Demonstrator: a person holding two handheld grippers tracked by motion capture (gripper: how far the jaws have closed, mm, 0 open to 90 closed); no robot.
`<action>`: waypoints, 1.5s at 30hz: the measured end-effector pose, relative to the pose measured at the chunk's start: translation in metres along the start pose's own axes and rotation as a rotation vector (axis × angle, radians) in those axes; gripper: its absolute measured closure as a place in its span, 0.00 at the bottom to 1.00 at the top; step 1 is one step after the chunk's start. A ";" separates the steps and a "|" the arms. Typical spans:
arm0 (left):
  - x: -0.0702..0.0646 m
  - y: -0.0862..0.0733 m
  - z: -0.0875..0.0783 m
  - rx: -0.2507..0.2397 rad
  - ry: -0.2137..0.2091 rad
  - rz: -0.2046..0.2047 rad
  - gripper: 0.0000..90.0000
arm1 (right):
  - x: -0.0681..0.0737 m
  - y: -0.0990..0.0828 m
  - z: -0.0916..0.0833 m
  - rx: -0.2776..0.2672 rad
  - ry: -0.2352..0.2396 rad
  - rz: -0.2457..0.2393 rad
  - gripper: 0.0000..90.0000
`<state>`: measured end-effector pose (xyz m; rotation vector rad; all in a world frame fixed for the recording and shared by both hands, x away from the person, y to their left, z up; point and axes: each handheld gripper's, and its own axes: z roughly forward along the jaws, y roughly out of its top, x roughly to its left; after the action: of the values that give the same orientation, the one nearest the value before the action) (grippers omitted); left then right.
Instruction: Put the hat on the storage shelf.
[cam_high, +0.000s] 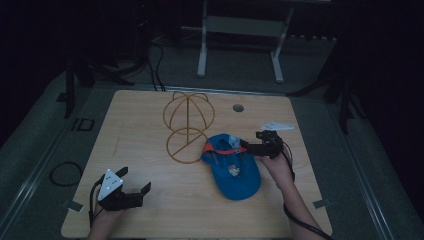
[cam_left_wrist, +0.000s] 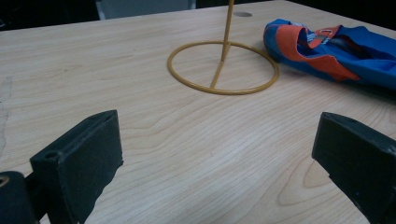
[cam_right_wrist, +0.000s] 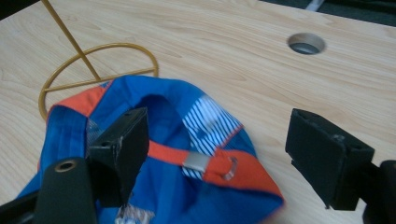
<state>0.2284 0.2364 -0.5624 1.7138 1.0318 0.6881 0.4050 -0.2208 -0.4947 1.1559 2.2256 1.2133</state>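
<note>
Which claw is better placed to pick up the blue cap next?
Right. The right claw already straddles the rear strap of the blue and orange fabric cap, jaws apart. The left claw sits open over bare wooden table, well short of the cap.

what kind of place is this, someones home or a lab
Probably a lab or recording room rather than a home: a bare wooden table with a cable hole, cables on the dark floor, and a metal stand frame behind.
</note>
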 end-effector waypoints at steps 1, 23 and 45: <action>0.000 0.000 0.000 -0.003 0.000 -0.001 0.02 | 0.002 0.002 0.005 0.002 0.001 -0.005 0.26; 0.005 -0.001 -0.001 -0.006 0.001 -0.032 0.02 | 0.011 0.004 0.092 0.248 -0.041 -0.007 0.26; 0.006 -0.002 0.001 0.015 -0.020 -0.051 0.02 | 0.033 -0.006 0.094 0.289 -0.051 -0.170 0.83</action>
<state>0.2316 0.2420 -0.5646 1.6982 1.0650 0.6310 0.4411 -0.1464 -0.5512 1.0570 2.4599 0.8057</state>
